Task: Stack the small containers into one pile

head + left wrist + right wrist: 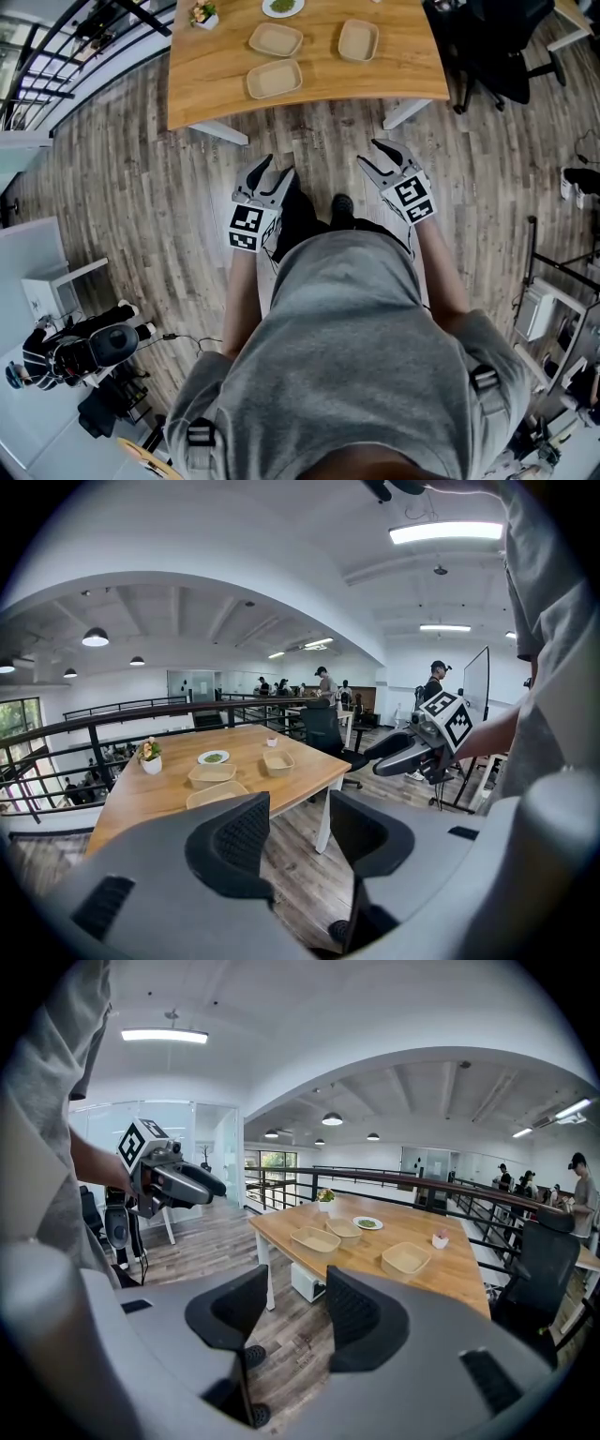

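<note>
Three shallow tan containers lie apart on the wooden table (211, 89): one at the back left (275, 39), one at the back right (358, 40), one nearer the front edge (274, 79). They also show in the left gripper view (212, 774) and the right gripper view (405, 1259). I stand back from the table. My left gripper (279, 172) (300, 841) and right gripper (368, 153) (297, 1321) hang over the plank floor, both open with nothing between the jaws.
A small potted plant (203, 15) and a plate with green food (282, 7) sit at the table's far side, and a little pink cup (439, 1239) stands near one corner. A black office chair (497, 47) stands to the right. A railing (66, 56) runs at the left.
</note>
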The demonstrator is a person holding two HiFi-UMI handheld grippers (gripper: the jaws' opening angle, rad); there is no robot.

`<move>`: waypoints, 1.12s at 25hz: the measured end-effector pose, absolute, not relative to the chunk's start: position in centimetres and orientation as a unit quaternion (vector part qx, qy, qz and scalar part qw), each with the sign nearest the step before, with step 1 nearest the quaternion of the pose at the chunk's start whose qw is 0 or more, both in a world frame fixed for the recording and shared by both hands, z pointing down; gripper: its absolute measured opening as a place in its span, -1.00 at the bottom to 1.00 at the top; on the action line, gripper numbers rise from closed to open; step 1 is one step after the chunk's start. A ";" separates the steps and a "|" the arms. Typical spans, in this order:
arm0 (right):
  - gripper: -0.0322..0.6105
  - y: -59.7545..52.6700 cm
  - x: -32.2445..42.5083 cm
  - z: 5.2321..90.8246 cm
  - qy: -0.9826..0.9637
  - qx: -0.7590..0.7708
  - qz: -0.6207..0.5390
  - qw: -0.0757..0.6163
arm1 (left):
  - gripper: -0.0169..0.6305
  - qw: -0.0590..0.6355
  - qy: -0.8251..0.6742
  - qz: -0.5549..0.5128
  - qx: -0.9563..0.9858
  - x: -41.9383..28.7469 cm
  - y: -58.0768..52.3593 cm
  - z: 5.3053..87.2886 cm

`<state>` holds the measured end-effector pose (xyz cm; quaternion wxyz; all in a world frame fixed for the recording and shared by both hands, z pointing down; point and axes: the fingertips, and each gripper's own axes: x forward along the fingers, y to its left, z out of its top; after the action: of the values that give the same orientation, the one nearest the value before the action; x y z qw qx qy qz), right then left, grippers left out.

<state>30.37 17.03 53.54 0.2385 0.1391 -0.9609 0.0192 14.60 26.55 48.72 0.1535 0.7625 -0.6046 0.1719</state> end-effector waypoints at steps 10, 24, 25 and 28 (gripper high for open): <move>-0.26 15.6 26.1 53.4 -0.960 0.129 0.023 0.248 | -0.32 0.158 -0.609 0.162 0.760 10.3 24.6 48.6; -0.31 11.1 16.1 51.9 -0.956 0.163 0.029 0.243 | -0.32 0.158 -0.589 0.168 0.775 0.2 19.7 47.9; -0.31 10.7 15.4 51.9 -0.955 0.166 0.030 0.244 | -0.32 0.157 -0.586 0.168 0.777 -0.6 19.2 47.9; -0.32 9.7 13.3 51.7 -0.954 0.174 0.029 0.244 | -0.32 0.158 -0.579 0.168 0.782 -2.9 17.9 47.8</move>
<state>13.29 9.67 51.70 0.2437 0.1740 -0.9537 0.0292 -2.86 17.88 47.77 0.1578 0.7821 -0.5790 0.1678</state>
